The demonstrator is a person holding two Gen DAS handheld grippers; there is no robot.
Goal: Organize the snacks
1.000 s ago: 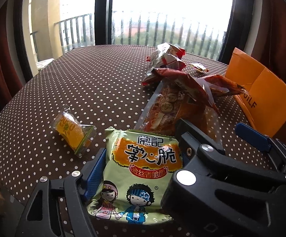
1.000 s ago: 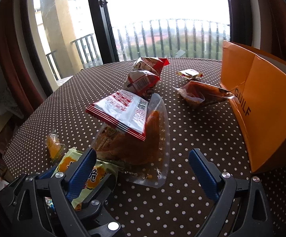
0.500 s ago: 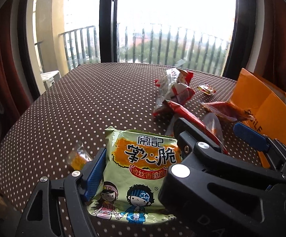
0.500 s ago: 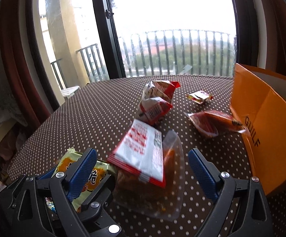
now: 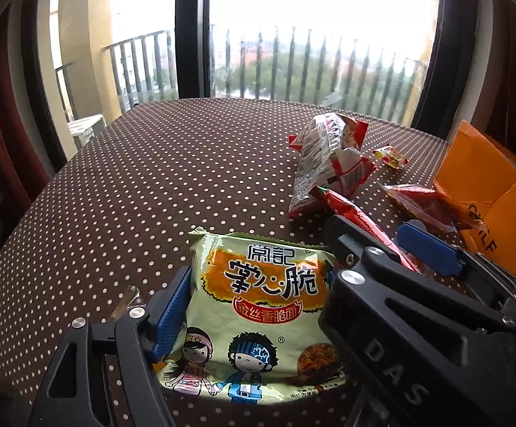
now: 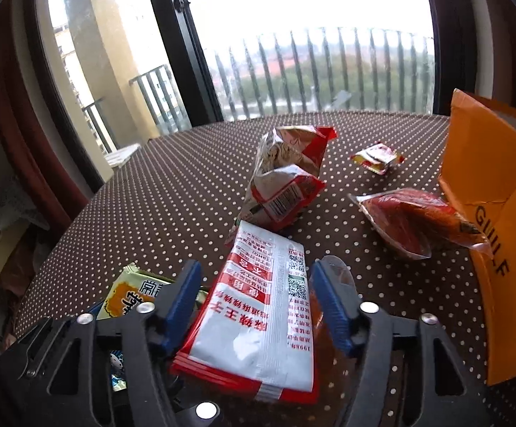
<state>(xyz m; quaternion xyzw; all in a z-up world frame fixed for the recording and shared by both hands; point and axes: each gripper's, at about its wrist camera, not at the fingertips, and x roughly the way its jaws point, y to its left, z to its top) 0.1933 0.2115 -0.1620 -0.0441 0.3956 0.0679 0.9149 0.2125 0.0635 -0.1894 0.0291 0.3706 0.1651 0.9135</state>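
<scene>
The left gripper's [image 5: 258, 302] right finger is hidden behind the right gripper. Between the right gripper's [image 6: 258, 306] jaws, the white packet [image 6: 258, 323] covers a clear bag beneath.

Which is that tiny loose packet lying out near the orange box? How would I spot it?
Start at the orange box on the right of the dotted tablecloth. Just left of it, towards the window, lies the tiny packet, apart from the other snacks. It is yellow-edged with red and white, and much smaller than the crumpled red-and-white bag beside it.
</scene>
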